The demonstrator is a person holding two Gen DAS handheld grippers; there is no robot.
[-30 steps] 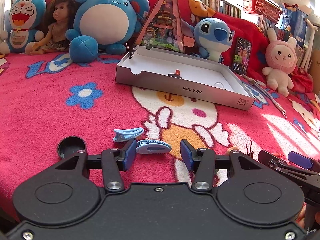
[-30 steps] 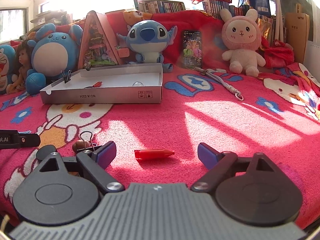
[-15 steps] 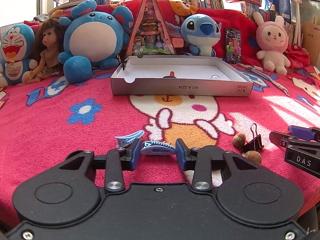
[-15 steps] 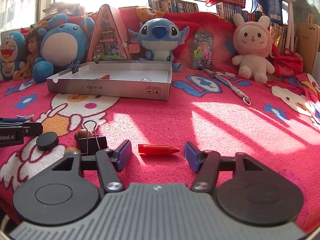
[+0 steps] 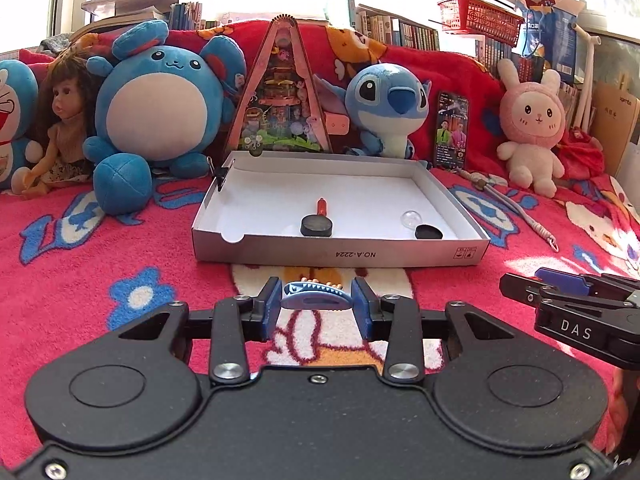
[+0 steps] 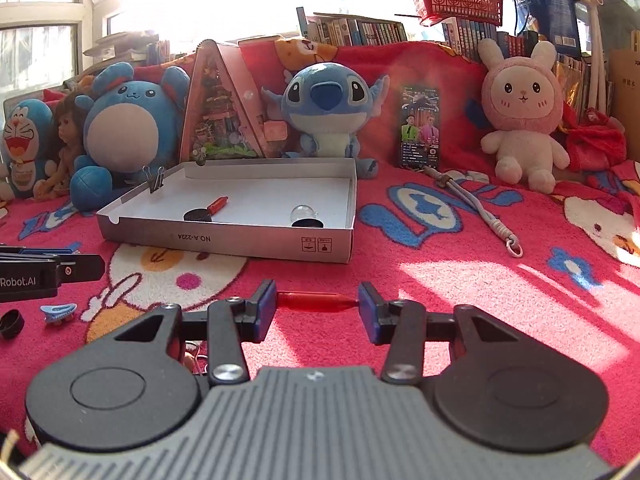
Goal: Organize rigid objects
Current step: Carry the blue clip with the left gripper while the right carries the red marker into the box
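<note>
The left gripper (image 5: 316, 304) pinches a blue hair clip (image 5: 316, 298) endwise between its pads, clear of the blanket. The right gripper (image 6: 317, 306) pinches a red pen-like stick (image 6: 316, 300) by its two ends in the same way. Both items hang just near of the white cardboard tray (image 5: 340, 246), whose front wall faces the grippers.

Procedure for the step in hand, judged to be the carry to the tray:
- Keep each grip firm; an endwise pinch on a slim part is likely to let it pivot or slip.
- Lift each item above the front wall before advancing.
- Release over bare tray floor, away from the two black discs (image 5: 316, 226), the clear ball (image 5: 410, 220) and the red stick (image 5: 321, 206) already inside.
- Keep the two grippers apart; they stand side by side.

A second blue clip (image 6: 58, 312) and a black cap (image 6: 10, 323) lie on the blanket to the near left.

The surface is a soft red patterned blanket (image 5: 120, 260), so the tray may shift if bumped. Plush toys (image 6: 326, 112) and a doll line the far edge, with bookshelves and bright windows behind.
</note>
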